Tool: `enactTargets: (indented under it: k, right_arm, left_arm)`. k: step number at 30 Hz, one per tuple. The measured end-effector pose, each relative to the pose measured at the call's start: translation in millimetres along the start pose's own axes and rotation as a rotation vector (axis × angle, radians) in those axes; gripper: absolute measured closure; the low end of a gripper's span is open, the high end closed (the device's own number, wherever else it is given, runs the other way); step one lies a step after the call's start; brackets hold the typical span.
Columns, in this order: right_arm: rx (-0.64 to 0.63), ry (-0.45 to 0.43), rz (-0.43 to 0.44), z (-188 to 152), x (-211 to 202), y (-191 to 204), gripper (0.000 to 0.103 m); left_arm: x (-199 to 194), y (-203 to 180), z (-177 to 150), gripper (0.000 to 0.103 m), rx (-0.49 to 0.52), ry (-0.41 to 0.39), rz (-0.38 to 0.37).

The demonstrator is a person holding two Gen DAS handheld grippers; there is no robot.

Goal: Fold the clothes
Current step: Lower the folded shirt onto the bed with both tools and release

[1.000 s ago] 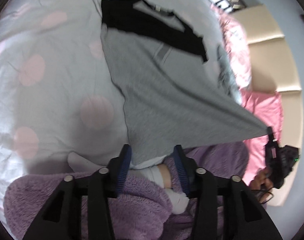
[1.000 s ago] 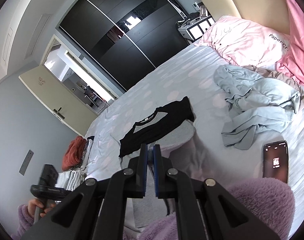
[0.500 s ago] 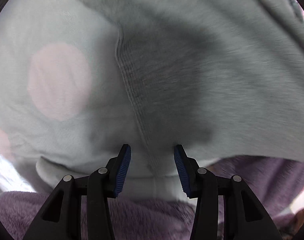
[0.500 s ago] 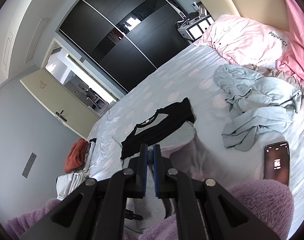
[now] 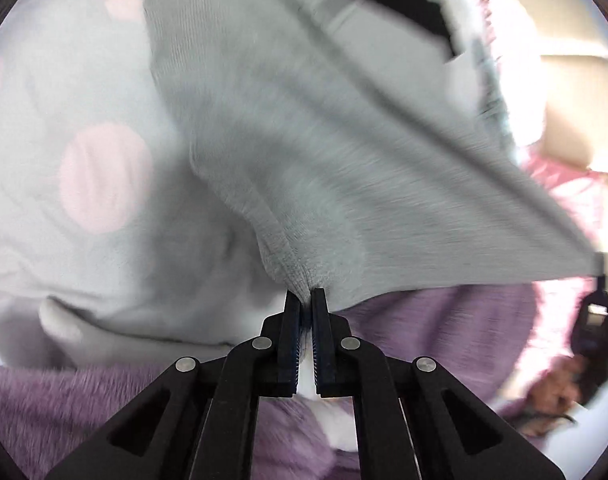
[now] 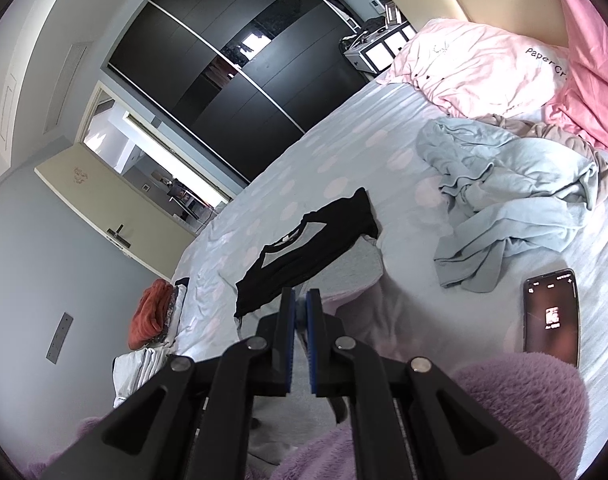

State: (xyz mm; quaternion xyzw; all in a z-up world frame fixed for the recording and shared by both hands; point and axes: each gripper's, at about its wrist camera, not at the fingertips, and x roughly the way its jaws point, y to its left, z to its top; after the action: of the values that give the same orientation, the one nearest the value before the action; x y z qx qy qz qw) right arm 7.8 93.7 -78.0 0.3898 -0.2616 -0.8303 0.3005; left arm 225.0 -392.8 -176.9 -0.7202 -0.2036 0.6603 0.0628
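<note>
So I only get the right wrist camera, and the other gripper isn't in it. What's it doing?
Observer: The left gripper is closing on the near hem of the grey shirt, with cloth pinched between its jaws.
Visitor: Does the right one hold anything? I can't tell from here.
Observer: Yes. In the left wrist view, the shirt's other corner is pulled taut to a point at the right gripper.
Visitor: Is the hem lying on the bed?
Observer: No, it is raised, stretched between the two grippers above the person's purple fleece clothing.
</note>
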Motion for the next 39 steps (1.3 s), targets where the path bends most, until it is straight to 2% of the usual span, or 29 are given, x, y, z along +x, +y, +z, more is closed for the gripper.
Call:
enactTargets:
  k: [3,8,10,14,21,27,30,34,36,37,38,39]
  right_arm:
    - [0.004,-0.006,-0.008,3.2,-1.0,-3.1,0.098]
    - [0.016,-0.014,-0.016,10.3,0.5,-6.1,0.098]
    - [0.014,-0.017,-0.017,12.4,1.9,-4.9,0.098]
    - [0.0,-0.014,-0.016,18.0,8.1,1.1,0.098]
    - [-0.046,-0.013,-0.028,44.9,31.4,16.1,0.098]
    - [-0.084,0.017,-0.048,84.2,83.4,28.7,0.098]
    - [-0.101,0.048,-0.07,93.6,117.8,31.1,0.098]
    - [-0.101,0.077,-0.09,90.1,153.4,22.1,0.098]
    - [-0.083,0.087,-0.087,84.6,166.2,13.8,0.098]
    - [-0.073,0.09,-0.085,80.8,170.9,9.1,0.098]
    - [-0.063,0.092,-0.083,77.0,175.5,4.4,0.098]
    - [-0.054,0.095,-0.082,73.6,179.1,-0.5,0.098]
  left_arm:
    - [-53.5,-1.7,-12.6,0.098,0.003,-0.107,-0.093]
    - [-130.7,12.9,-27.5,0.099,-0.02,-0.283,-0.196]
    - [-154.0,19.9,-26.0,0.099,-0.028,-0.313,-0.232]
    - [-169.5,36.8,-14.5,0.099,-0.054,-0.344,-0.286]
    - [-175.6,40.7,31.4,0.102,-0.086,-0.373,-0.326]
    - [-186.4,44.4,88.0,0.102,-0.105,-0.422,-0.305]
    - [-163.7,40.9,114.8,0.101,-0.076,-0.35,-0.247]
    - [-103.8,35.9,130.2,0.096,-0.064,-0.162,-0.16]
    - [-73.9,31.0,126.6,0.08,-0.045,-0.09,-0.112]
    - [-61.1,27.4,123.4,0.063,-0.026,-0.064,-0.084]
    - [-48.3,23.8,120.3,0.054,-0.007,-0.039,-0.055]
    - [-38.0,19.3,116.5,0.052,0.016,-0.019,-0.028]
